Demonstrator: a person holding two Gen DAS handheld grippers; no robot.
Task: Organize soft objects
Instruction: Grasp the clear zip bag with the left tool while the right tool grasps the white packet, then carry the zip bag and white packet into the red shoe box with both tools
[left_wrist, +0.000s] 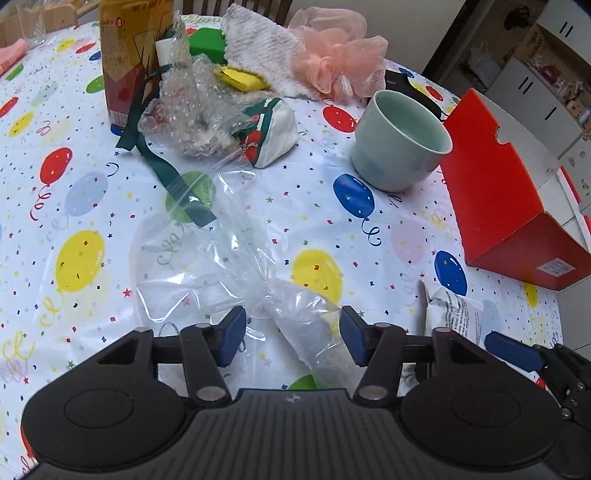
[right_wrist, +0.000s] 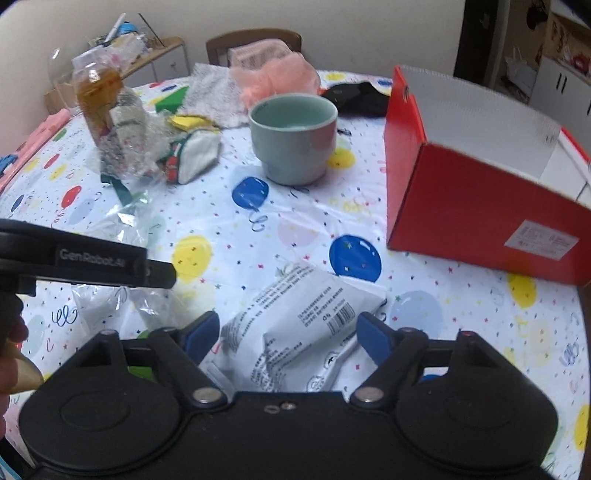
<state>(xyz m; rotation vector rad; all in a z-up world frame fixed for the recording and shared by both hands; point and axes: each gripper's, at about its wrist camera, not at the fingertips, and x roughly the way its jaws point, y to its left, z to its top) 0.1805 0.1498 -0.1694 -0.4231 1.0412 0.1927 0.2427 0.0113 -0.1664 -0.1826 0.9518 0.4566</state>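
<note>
Left gripper (left_wrist: 292, 334) spread wide, twisted clear plastic bag (left_wrist: 236, 254) lying on balloon tablecloth (left_wrist: 388, 236) between blue fingers (left_wrist: 232, 332), not pinched. Right gripper (right_wrist: 286, 334) also spread, straddling white printed packet (right_wrist: 295, 325), near red box (right_wrist: 476, 206).

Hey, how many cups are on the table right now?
1. The pale green cup stands upright mid-table, beside the red box. Others may hide behind the clutter at the far side.

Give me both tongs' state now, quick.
Left tongs: open, straddling the clear plastic bag, not clamped on it.
Right tongs: open, straddling the white packet, not clamped on it.
</note>
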